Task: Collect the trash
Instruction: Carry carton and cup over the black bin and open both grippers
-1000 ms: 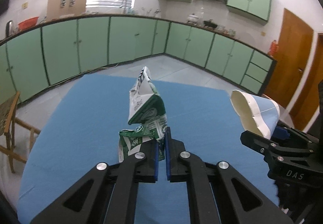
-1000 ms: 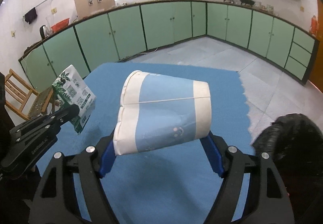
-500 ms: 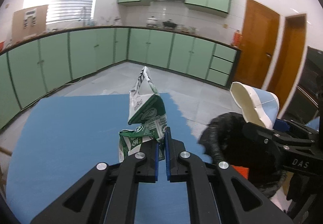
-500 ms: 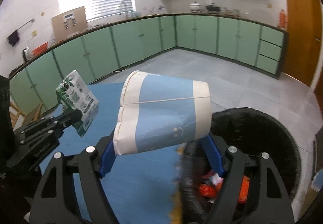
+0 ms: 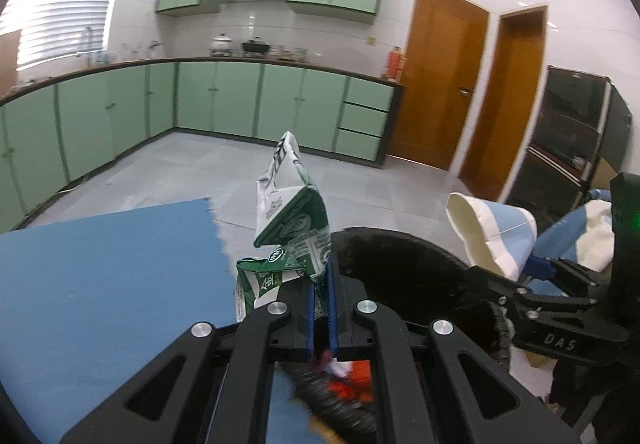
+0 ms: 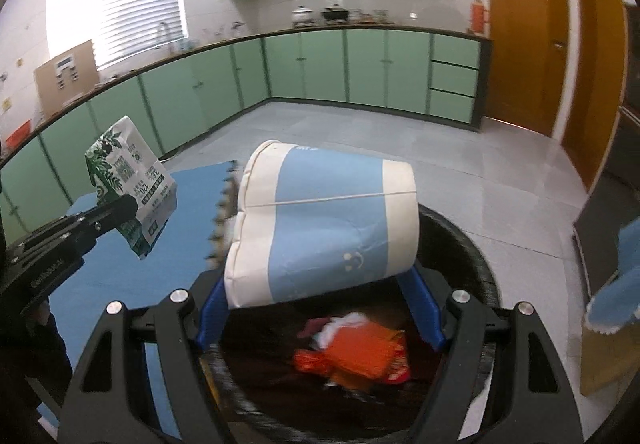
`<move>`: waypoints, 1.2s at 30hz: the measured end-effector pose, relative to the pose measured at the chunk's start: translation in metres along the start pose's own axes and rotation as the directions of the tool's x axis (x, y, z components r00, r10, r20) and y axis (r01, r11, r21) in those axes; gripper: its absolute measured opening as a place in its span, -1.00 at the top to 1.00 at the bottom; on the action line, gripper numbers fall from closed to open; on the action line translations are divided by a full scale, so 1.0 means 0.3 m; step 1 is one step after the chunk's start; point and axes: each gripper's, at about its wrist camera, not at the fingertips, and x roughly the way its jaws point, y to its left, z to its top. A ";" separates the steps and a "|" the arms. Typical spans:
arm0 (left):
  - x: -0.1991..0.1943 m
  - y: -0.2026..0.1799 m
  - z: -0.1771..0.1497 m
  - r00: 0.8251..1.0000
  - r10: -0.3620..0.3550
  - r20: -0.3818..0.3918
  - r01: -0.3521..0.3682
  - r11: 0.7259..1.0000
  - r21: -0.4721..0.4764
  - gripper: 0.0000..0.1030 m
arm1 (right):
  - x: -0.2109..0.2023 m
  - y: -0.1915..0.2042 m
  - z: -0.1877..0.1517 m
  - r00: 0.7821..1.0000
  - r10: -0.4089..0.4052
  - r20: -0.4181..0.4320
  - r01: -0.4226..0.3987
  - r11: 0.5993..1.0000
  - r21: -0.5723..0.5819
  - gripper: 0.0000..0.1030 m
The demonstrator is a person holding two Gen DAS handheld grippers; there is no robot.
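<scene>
My left gripper is shut on a crushed green and white milk carton, held over the near rim of a black trash bin. The carton also shows in the right wrist view. My right gripper is shut on a squashed blue and white paper cup, held above the open bin. The cup also shows in the left wrist view. Orange and white wrappers lie inside the bin.
A blue table top lies to the left, its edge next to the bin. Green kitchen cabinets line the far walls. Wooden doors and a dark appliance stand to the right. Grey tiled floor lies beyond.
Both grippers have swung right from over the blue table to above the black bin, each still holding its item. The bin's inside with the wrappers has come into view.
</scene>
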 end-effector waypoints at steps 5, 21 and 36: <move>0.113 -0.080 -0.002 0.997 -0.069 -0.032 0.069 0.998 0.002 0.90 | 0.030 -0.107 -0.044 0.998 -0.058 -0.013 0.059 0.998 0.020 -0.42; 0.357 -0.147 -0.038 0.977 -0.132 -0.169 0.129 0.991 -0.025 0.31 | 0.176 -0.229 -0.153 0.986 -0.131 -0.101 0.135 0.990 0.038 -0.68; 0.100 -0.041 -0.031 0.993 -0.043 -0.109 0.041 0.999 -0.022 -0.68 | 0.020 -0.151 -0.112 0.997 -0.060 -0.052 0.065 0.992 0.105 -0.82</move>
